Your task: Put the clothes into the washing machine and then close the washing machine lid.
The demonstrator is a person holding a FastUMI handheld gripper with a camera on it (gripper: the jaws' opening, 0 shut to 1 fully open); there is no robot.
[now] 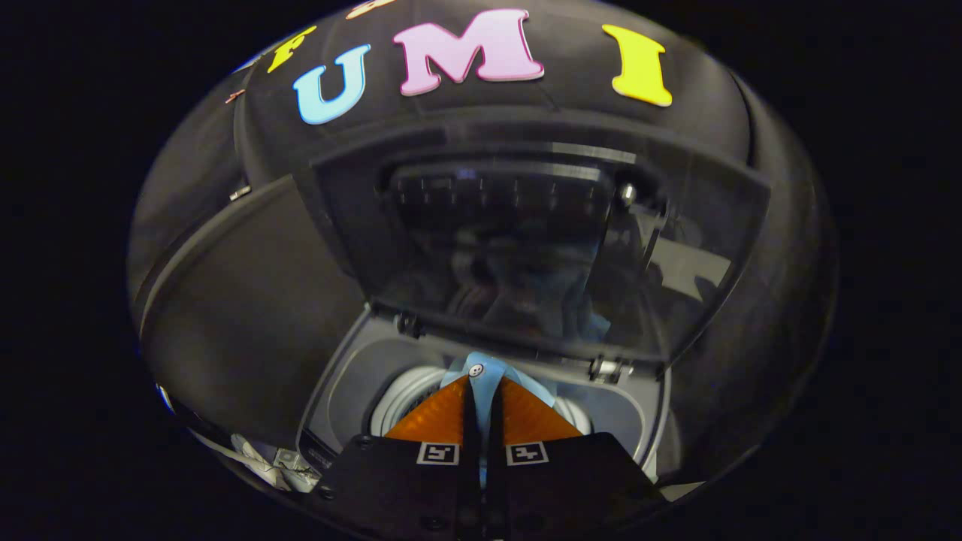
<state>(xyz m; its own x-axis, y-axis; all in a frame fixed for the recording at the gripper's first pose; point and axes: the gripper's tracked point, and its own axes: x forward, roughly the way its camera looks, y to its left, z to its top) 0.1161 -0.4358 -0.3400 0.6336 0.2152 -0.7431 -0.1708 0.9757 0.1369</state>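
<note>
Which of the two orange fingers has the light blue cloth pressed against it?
Both: the hand-held gripper pinches the light blue garment between its left finger and right finger, over the washing machine drum, below the raised lid.

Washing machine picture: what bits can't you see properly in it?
- Inside of the drum, gripper view: the orange fingers and the blue garment pinched in the jaws cover it.
- Most of the garment: hidden behind the fingers; a part with a button shows.
- Through the raised lid: dark, with murky reflections.
- Pale items beside the washing machine: too small and bent to identify.
</note>
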